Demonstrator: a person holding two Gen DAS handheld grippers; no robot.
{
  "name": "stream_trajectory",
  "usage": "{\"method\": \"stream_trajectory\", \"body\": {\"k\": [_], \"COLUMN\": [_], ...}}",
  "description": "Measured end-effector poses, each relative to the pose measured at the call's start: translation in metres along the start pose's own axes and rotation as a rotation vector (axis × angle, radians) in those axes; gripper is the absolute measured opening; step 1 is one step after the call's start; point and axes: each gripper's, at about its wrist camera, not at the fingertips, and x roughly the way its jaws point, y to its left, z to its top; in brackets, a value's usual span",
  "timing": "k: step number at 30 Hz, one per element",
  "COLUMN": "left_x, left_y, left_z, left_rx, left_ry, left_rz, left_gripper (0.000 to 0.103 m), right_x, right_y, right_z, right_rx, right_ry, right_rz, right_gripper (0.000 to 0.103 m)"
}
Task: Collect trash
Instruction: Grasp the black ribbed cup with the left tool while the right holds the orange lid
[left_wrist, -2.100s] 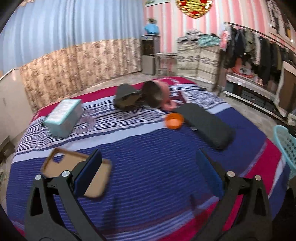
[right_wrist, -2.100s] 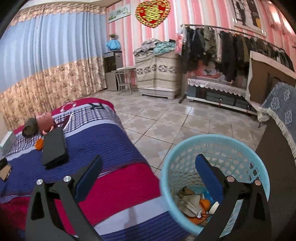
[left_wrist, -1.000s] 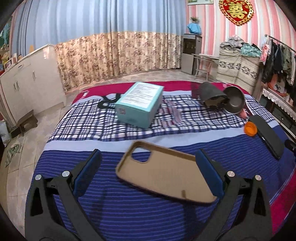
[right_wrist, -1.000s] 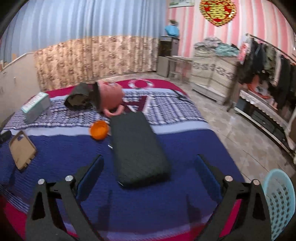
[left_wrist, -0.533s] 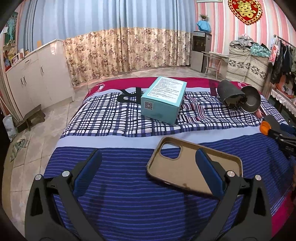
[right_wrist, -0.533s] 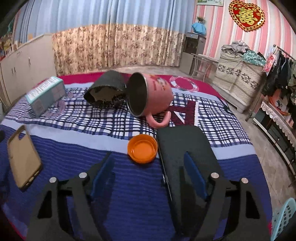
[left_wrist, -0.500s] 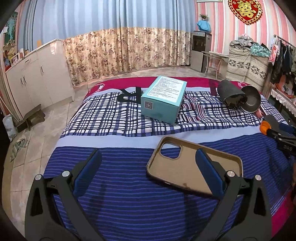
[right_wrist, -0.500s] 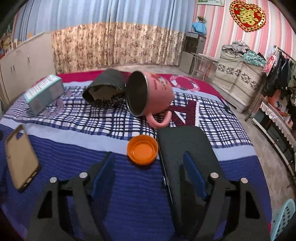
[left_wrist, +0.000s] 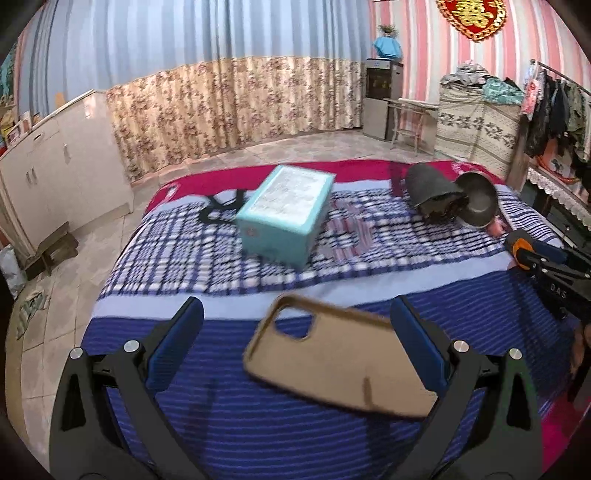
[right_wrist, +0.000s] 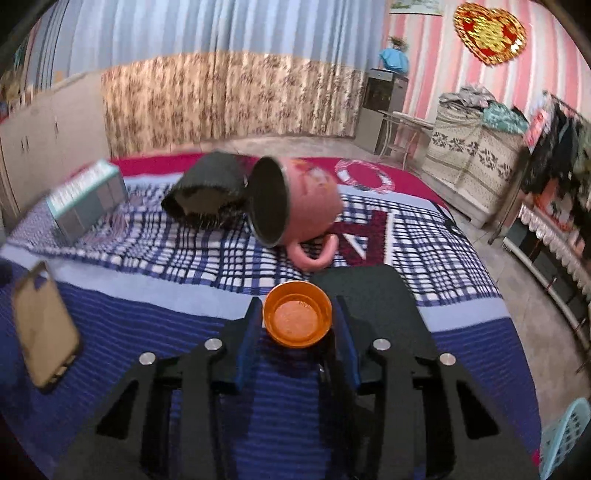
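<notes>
A: Since the orange cap sits right between the right gripper pads, that's the trash item, yes?

B: Looks so. Small round shallow orange lid, open side up, pale residue inside, lying on the blue-striped part of the bed cover, touching the black pad on its right.

A: Jaws?

B: R jaws have just been closing, now narrowed to abt the cap's width, cap between them. Pads look flush w/ its rim both sides, so I read it as gripped, prob only lightly.

A: Risks?

B: Rim is thin & low, pads sit high on it. If the hold is shallow the cap could pop out or flip on the lift. Soft cover gives under it too, so it may tilt. The right-side finger is also pressing by the black pad's edge; could drag that along.

A: Left side?

B: Left gripper is wide open, holding nothing, hovering over the tan phone case; case lies flat betw. the fingers, not pinched.

A: Rest of the bed?

B: Pink mug on its side behind the cap, dark rolled thing next to it, teal box far left. Blue basket at the lower right edge, well apart; long carry, another chance to drop it.
</notes>
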Motion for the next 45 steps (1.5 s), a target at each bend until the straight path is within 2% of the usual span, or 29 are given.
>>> {"method": "stream_trajectory", "body": {"k": [5, 10, 14, 18, 24, 29, 30, 32, 33, 40, 45], "left_x": [0.007, 0.031, 0.05, 0.083, 0.131, 0.156, 0.159, 0.166, 0.167, 0.13, 0.072], "left_y": [-0.03, -0.072, -0.101, -0.12, -0.144, -0.151, -0.15, -0.149, -0.148, -0.134, -0.125], "left_z": [0.021, 0.048, 0.071, 0.094, 0.109, 0.116, 0.117, 0.114, 0.112, 0.093, 0.073], "left_rx": [0.005, 0.012, 0.028, 0.033, 0.064, 0.058, 0.051, 0.032, 0.019, 0.018, 0.045], "left_ry": [0.004, 0.035, 0.052, 0.088, 0.165, 0.222, 0.238, 0.279, 0.301, 0.255, 0.179], "left_rz": [-0.072, -0.146, -0.176, -0.176, -0.154, -0.184, -0.2, -0.248, -0.262, -0.227, -0.202], "left_gripper": [0.098, 0.098, 0.098, 0.098, 0.098, 0.097, 0.095, 0.084, 0.084, 0.083, 0.083], "right_x": [-0.017, -0.024, -0.022, -0.017, -0.016, -0.013, -0.013, -0.013, -0.013, -0.016, -0.029], "right_y": [-0.03, -0.062, -0.079, -0.087, -0.094, -0.097, -0.097, -0.097, -0.097, -0.098, -0.102], "right_z": [-0.01, -0.021, -0.028, -0.033, -0.035, -0.036, -0.036, -0.036, -0.035, -0.037, -0.042], "right_rx": [0.077, 0.144, 0.182, 0.204, 0.218, 0.226, 0.226, 0.224, 0.221, 0.222, 0.238], "right_ry": [-0.008, -0.01, -0.006, -0.003, -0.013, -0.012, -0.013, -0.014, -0.015, -0.017, -0.022], "right_rz": [-0.002, -0.032, -0.058, -0.057, -0.056, -0.047, -0.046, -0.048, -0.05, -0.053, -0.059], "right_gripper": [0.039, 0.039, 0.039, 0.039, 0.039, 0.039, 0.039, 0.039, 0.039, 0.039, 0.039]}}
